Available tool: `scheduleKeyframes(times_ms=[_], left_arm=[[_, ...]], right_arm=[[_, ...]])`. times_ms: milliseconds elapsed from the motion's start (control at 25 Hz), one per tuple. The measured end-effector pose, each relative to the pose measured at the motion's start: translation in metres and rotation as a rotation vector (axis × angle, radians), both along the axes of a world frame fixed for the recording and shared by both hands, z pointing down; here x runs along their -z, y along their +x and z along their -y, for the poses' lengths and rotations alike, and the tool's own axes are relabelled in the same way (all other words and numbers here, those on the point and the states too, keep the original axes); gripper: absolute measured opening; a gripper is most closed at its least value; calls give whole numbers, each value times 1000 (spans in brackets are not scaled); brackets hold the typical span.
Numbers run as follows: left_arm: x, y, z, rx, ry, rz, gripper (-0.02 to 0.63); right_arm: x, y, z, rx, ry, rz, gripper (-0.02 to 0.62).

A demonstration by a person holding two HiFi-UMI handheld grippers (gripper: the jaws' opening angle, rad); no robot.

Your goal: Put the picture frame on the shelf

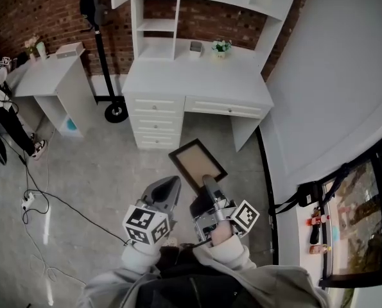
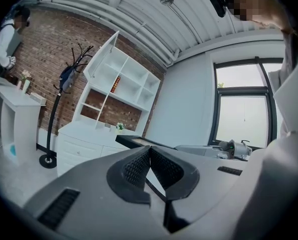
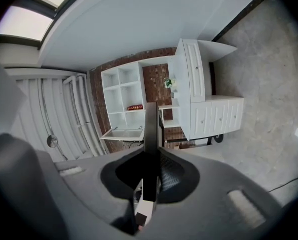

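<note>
Smooth white painted finish on the surface and the shelf above it, rough matt red brick wall behind the surface. In front of the surface, glossy grey floor with streaks of reflected light, and a picture frame of matt dark rim and dull tan panel. Matt grey plastic on the left gripper and right gripper, black finely ribbed fingers.

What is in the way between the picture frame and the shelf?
Nothing visible. The picture frame, held in the jaws of the right gripper, has only floor between it and the shelf above the desk.
</note>
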State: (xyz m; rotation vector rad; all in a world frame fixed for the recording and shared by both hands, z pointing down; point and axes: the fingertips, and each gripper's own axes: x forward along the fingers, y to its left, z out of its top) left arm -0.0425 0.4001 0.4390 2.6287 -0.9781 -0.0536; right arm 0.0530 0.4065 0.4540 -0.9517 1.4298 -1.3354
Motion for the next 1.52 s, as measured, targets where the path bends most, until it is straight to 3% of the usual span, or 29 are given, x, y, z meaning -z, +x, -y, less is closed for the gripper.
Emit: scheduleKeyframes(times_ms=[480,1040,1520], left_arm=[[-12,-9,36,-6,-22,0,5],[1,23,161,48,2,4,5],[10,46,235,90,27,1,5]], right_arm=[[-5,-19,37,19,3,-22,43],[7,17,165,74,17,-50,43],[10,34,242,139,14,-35,43]])
